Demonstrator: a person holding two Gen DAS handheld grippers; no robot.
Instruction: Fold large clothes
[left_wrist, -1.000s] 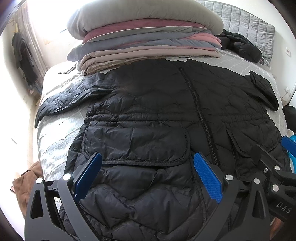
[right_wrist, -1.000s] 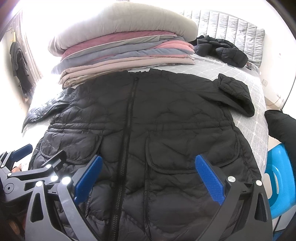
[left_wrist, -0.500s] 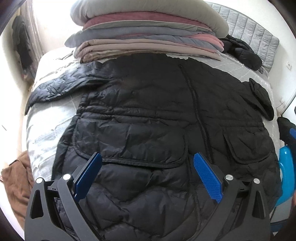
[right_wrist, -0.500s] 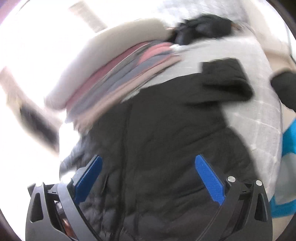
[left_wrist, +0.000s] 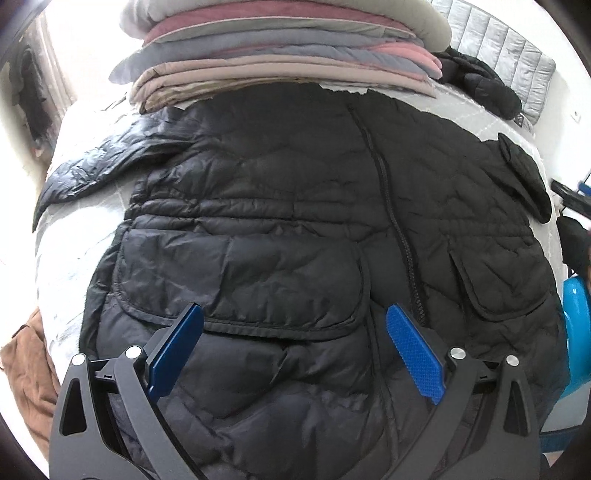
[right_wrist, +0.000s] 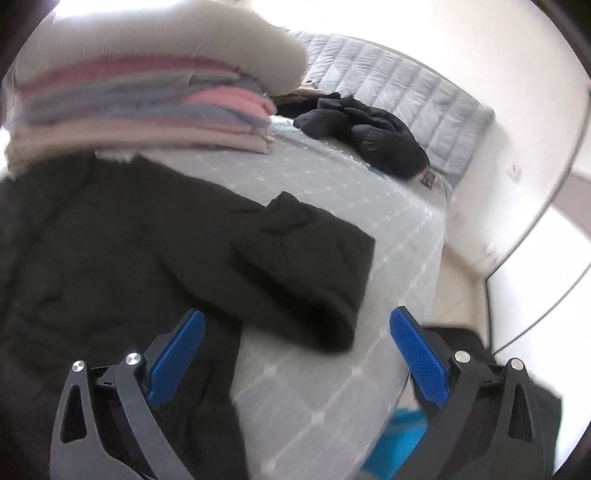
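In the left wrist view, the left gripper is wide open and holds nothing. It hangs over the hem of the black padded jacket, which lies flat on the bed. A stack of folded blankets sits at 12 o'clock.

In the right wrist view, the right gripper is also wide and empty. The jacket's sleeve lies just above it, and another dark jacket lies at 1 o'clock.

Each gripper, left and right, has two blue fingers on black arms with shiny round silver screws.
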